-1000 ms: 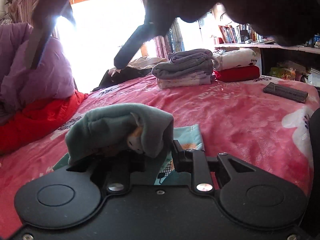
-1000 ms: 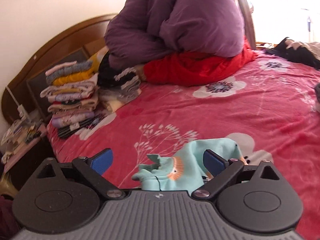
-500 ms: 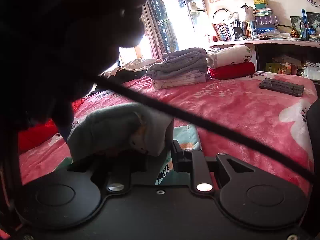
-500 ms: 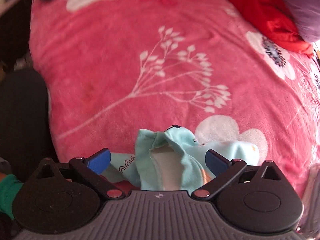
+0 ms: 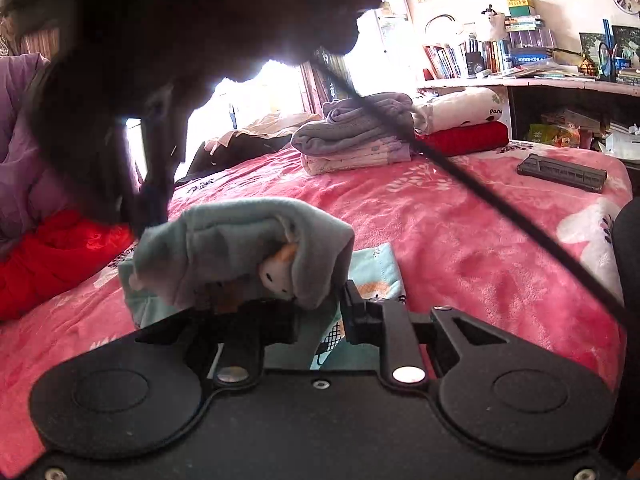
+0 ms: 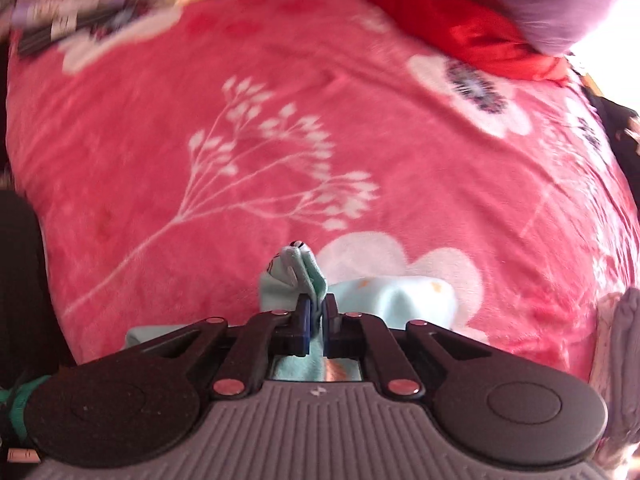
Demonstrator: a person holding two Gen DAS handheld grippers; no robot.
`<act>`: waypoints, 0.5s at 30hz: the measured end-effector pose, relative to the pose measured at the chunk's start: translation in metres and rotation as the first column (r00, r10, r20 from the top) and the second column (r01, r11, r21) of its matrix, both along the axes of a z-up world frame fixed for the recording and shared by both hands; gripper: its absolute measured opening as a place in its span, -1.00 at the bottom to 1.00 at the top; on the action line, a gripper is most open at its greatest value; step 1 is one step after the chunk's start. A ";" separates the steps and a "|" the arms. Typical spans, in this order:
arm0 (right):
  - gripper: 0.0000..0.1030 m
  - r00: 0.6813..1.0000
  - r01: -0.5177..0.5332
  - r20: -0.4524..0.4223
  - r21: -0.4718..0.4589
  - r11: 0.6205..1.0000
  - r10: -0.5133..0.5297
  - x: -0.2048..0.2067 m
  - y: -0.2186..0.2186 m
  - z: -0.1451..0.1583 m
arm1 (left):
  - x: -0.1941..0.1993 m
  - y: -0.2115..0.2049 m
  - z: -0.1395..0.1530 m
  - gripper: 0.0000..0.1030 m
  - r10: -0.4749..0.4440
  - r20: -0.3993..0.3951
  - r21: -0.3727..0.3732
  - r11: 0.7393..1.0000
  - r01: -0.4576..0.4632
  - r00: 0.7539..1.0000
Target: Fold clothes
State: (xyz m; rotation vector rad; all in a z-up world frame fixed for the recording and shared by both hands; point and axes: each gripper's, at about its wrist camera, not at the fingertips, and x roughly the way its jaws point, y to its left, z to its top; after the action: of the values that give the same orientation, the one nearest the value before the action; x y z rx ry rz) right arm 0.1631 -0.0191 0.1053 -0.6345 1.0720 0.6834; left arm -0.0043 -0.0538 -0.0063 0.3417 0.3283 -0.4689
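Observation:
A small light-teal child's garment [image 5: 240, 248] with cartoon prints lies on the pink floral blanket [image 5: 460, 240]. My left gripper [image 5: 316, 312] is shut on a bunched fold of it, and the cloth drapes over the left finger and hides it. In the right wrist view my right gripper [image 6: 315, 316] has its blue pads [image 6: 304, 316] pinched on an edge of the same teal garment [image 6: 396, 296], which sticks up between them. A dark arm and the right gripper's body [image 5: 160, 60] hang over the cloth in the left wrist view.
A stack of folded grey, white and red clothes [image 5: 360, 136] sits at the far side of the bed. A dark flat case [image 5: 562, 172] lies at right. A purple duvet and red cover [image 6: 500, 12] are heaped at the bed's head. A black cable [image 5: 480, 196] crosses the left view.
My right gripper has dropped onto the teal garment and closed from wide open onto its edge. My left gripper has kept its hold and hardly moved.

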 end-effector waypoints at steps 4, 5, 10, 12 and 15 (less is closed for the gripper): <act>-0.97 0.981 0.177 0.030 0.253 0.951 -0.190 0.008 -0.071 0.032 | 0.003 0.007 0.003 -0.66 0.022 -0.013 -0.001 1.000 -0.022 1.000; -0.97 0.971 0.228 0.001 0.322 0.919 -0.241 0.009 -0.093 0.035 | 0.004 0.008 0.003 -0.66 0.025 -0.019 -0.003 1.000 -0.025 1.000; -0.96 0.941 0.317 -0.023 0.411 0.855 -0.338 0.001 -0.149 0.032 | 0.008 0.013 0.003 -0.48 -0.033 -0.194 -0.061 0.998 0.021 0.980; -0.84 0.946 0.303 -0.028 0.424 0.853 -0.322 -0.008 -0.147 0.025 | 0.008 0.022 0.010 0.00 -0.082 -0.287 -0.143 0.989 0.042 0.954; -0.35 0.956 0.278 -0.042 0.442 0.853 -0.290 -0.019 -0.134 0.012 | 0.009 0.052 0.030 0.08 -0.163 -0.372 -0.361 0.932 0.019 0.914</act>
State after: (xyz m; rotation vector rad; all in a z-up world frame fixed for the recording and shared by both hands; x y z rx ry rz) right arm 0.1440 -0.1531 0.1177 -0.0822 0.9170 0.6283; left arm 0.0049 -0.0013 0.0232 -0.0946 0.6161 -0.6808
